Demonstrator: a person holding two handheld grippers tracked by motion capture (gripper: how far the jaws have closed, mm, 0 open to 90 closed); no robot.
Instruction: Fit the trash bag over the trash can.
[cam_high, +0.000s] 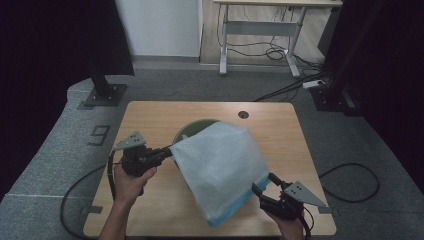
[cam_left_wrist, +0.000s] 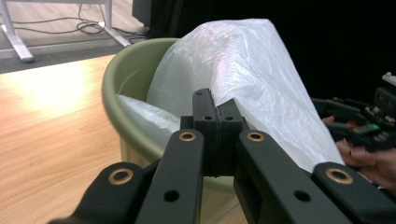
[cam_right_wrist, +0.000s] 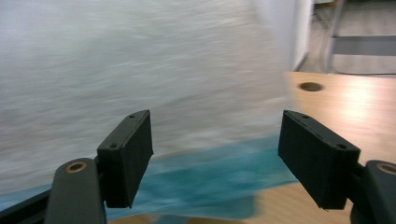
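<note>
A white plastic bag (cam_high: 220, 165) with a blue bottom edge (cam_high: 235, 210) drapes from a green round bin (cam_high: 192, 129) down toward the table's front right. My left gripper (cam_high: 167, 151) is shut on the bag's left edge beside the bin. In the left gripper view its jaws (cam_left_wrist: 215, 116) are pressed together on the thin film of the bag (cam_left_wrist: 261, 70), with the bin (cam_left_wrist: 116, 79) just behind. My right gripper (cam_high: 264, 184) stands open at the bag's lower right corner. In the right gripper view the blue edge (cam_right_wrist: 210, 182) lies between and beyond its spread jaws (cam_right_wrist: 215, 154), untouched.
The wooden table (cam_high: 150, 115) has a cable hole (cam_high: 243, 114) behind the bin. On the carpet stand a black base (cam_high: 105, 92) at far left and a desk frame (cam_high: 260, 30) with cables at the back. A loose cable (cam_high: 350, 182) lies right of the table.
</note>
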